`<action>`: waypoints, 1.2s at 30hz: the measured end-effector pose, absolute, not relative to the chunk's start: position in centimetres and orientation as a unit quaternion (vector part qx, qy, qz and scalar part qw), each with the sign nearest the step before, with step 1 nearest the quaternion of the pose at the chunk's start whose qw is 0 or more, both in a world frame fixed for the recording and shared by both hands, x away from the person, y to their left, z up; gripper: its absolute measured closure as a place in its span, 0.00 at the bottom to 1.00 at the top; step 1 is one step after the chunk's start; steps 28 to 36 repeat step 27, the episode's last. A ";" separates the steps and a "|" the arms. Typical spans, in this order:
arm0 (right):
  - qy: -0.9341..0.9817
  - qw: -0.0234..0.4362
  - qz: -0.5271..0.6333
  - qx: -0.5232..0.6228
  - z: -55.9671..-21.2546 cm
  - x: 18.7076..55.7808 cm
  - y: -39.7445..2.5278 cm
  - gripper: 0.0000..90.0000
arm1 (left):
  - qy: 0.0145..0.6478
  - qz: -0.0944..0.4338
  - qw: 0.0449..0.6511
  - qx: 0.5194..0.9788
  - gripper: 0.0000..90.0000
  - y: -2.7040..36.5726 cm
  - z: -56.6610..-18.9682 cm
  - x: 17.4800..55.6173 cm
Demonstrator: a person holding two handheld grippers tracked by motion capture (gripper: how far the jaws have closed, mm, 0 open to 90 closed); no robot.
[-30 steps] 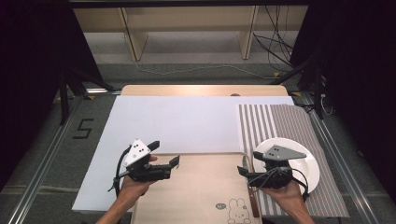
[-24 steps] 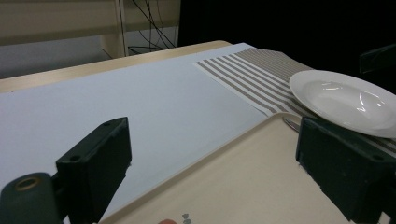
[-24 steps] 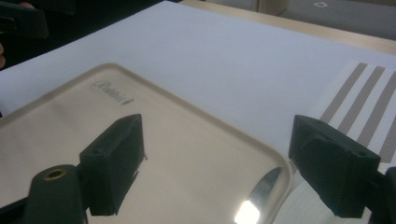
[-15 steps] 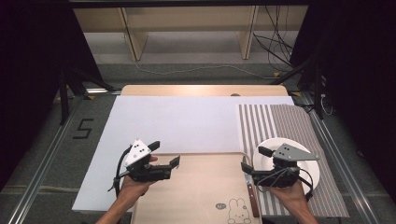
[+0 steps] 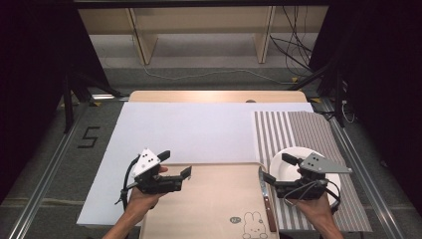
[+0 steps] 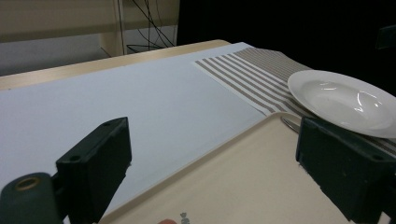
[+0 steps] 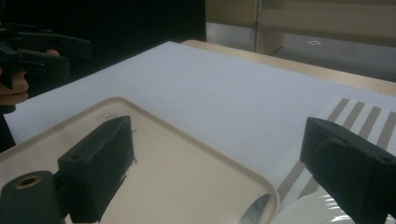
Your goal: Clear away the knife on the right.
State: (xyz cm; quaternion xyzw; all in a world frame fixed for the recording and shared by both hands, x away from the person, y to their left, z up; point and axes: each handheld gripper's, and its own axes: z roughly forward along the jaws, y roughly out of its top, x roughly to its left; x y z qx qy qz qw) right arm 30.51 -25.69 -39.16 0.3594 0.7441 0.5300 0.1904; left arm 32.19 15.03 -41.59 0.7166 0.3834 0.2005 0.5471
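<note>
— Since 1 second ago, what shifted?
— Only the right gripper [image 5: 274, 168]: it slid from the tray's right edge out toward 3 o'clock and now hangs over the plate [image 5: 282, 167]. The left gripper [image 5: 175, 163] stayed put.

— Where's the plate?
— On the striped mat [image 5: 278, 130], at 3 o'clock from the tray [image 5: 219, 199], just beside its right rim. A knife [image 5: 266, 204] lies along that rim, between tray and plate.

— And the right claw?
— Jaws wide apart, empty, pointing toward 9 o'clock, over the plate's left part and the tray's corner.

— The left one?
— Also spread apart, holding nothing, over the tray's upper left corner, pointing toward 3 o'clock. Its own view looks across the tray to the plate [image 6: 345, 100].

— Anything else?
— A white sheet [image 5: 199, 129] covers the table at 12 o'clock from the tray, and a rabbit print [image 5: 253, 221] sits near the tray's 6 o'clock edge.
</note>
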 end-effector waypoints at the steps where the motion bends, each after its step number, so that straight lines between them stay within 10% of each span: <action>1: 0.744 0.189 0.530 0.361 -39.1 30.6 -25.8 0.11 | 0.383 0.201 0.547 0.717 0.12 15.1 -41.6 32.2; 36: 0.741 0.189 0.532 0.364 -39.4 30.6 -26.2 0.10 | 0.380 0.203 0.546 0.719 0.12 15.0 -41.6 32.2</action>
